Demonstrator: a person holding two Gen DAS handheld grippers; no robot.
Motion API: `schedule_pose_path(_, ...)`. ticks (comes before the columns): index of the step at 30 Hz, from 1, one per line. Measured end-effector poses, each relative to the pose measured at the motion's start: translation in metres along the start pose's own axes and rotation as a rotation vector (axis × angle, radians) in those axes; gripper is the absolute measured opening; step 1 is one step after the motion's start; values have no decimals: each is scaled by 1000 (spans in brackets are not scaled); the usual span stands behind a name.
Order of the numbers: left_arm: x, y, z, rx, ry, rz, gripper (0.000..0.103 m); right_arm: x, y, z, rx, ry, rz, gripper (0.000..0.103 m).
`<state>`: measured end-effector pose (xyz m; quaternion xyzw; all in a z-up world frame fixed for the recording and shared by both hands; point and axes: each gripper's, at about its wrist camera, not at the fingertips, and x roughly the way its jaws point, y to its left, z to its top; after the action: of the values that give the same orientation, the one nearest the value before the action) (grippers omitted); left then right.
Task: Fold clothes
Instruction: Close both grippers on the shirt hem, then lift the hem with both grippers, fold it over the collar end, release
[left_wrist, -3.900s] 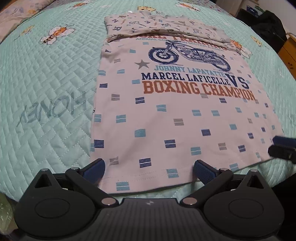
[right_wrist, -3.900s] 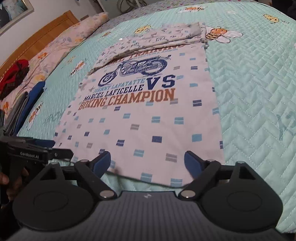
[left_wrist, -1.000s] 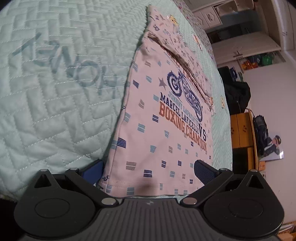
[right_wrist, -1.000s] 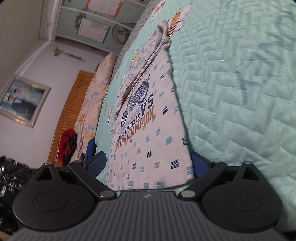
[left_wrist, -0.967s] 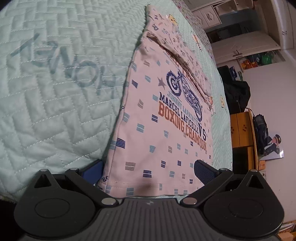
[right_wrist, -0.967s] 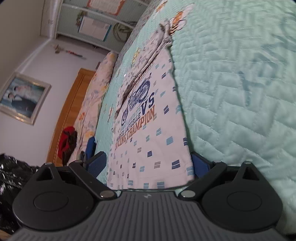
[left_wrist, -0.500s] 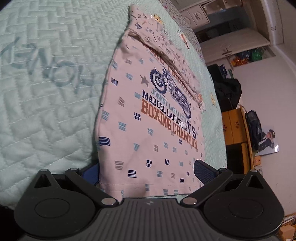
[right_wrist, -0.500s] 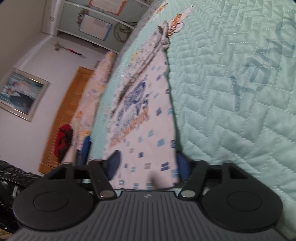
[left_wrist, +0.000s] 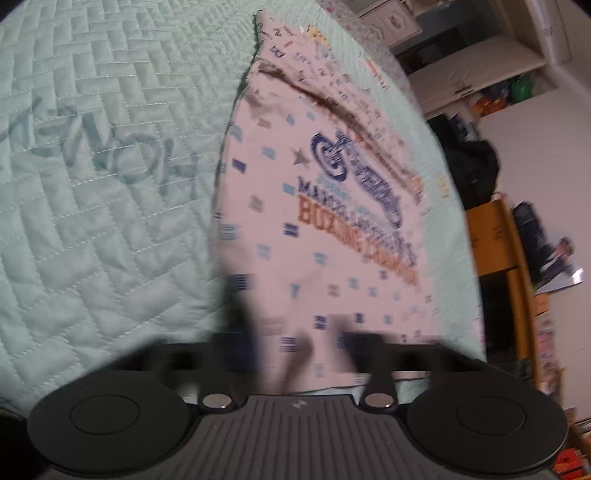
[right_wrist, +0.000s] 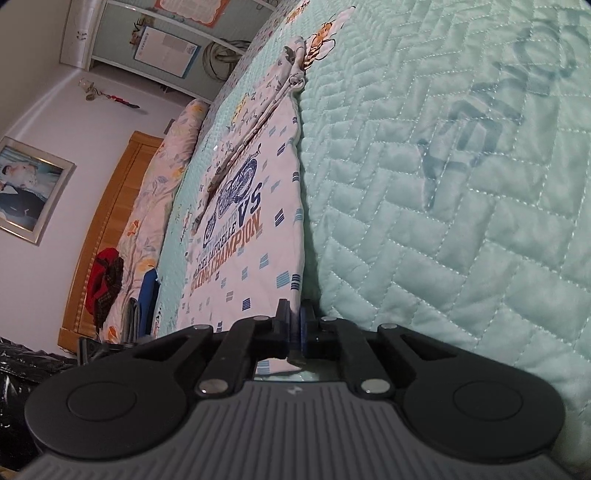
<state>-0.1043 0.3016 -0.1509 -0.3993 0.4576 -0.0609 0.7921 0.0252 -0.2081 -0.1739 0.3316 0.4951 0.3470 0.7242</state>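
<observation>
Pale printed cotton T-shirt (right_wrist: 258, 236) lies flat on the mint quilted bedspread (right_wrist: 461, 221), mid-frame — my right gripper (right_wrist: 294, 325) pinches its hem corner; my left gripper (left_wrist: 295, 354) is too blurred to tell.

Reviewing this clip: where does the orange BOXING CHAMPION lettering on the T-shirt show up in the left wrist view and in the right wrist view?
Left wrist: the BOXING CHAMPION lettering is blurred, right of centre, slanting down to the right across the T-shirt.
Right wrist: the lettering lies left of centre, running up to the right, above the right tool, which is shut on the shirt's hem.
Shared landmark: the blue motorcycle print just beyond the lettering.
</observation>
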Motion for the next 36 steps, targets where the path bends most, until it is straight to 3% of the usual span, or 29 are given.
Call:
schedule_pose_path(9, -3, 4, -1, -20, -15, -18, 12, 1, -8, -3, 28, -11, 23, 4)
schedule_pose_path(16, 1, 1, -3, -28, -20, 17, 7, 2, -3, -4, 7, -16, 3, 4)
schedule_pose_path(21, -10, 10, -2, -110, -77, -90, 6, -1, 4, -4, 28, -40, 10, 5)
schedule_pose_path(29, -33, 12, 18, -216, -225, -377, 6, -9, 7, 17, 203, -145, 325, 5)
schedule_pose_path(36, -38, -4, 67, -256, -340, -510, 6, 11, 24, 66, 276, -224, 472, 5)
